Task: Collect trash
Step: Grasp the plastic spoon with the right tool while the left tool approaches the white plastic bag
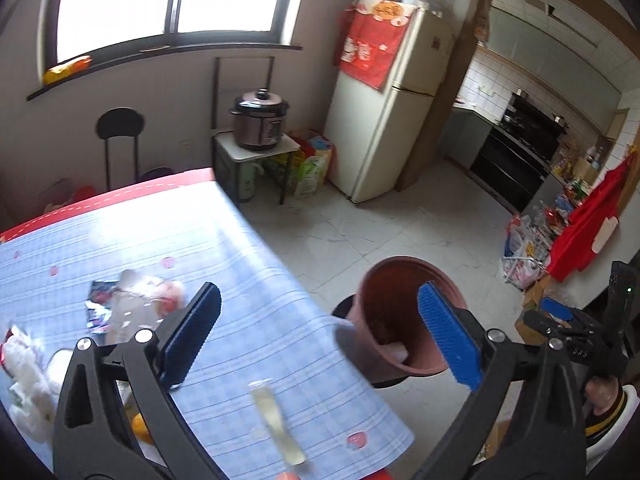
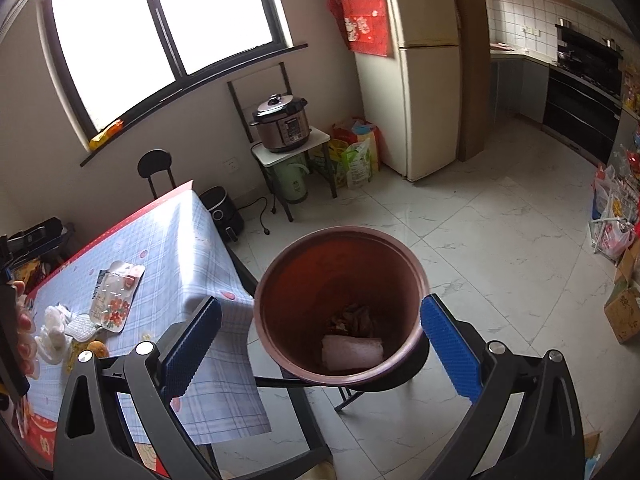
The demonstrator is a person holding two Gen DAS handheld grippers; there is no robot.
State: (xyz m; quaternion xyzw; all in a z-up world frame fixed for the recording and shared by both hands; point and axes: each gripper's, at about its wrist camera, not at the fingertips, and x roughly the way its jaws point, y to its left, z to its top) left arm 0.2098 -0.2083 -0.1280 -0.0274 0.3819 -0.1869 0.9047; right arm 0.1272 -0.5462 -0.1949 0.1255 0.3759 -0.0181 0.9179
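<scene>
Left wrist view: worktop under blue checked cloth, crumpled wrappers at 9 o'clock, a pale strip at 6 o'clock. Brown bin at 3 o'clock, beside the worktop edge. Left gripper wide, holding nothing.

Right wrist view: bin dead centre on a dark stool, white wad inside. Wrappers on worktop at 9 o'clock. Right gripper wide, empty, over the bin.

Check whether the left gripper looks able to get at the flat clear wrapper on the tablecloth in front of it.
Probably yes. The left gripper has its jaws wide open and empty, and the clear wrapper lies alone on the tablecloth just below them, with nothing covering it or in the way.
</scene>
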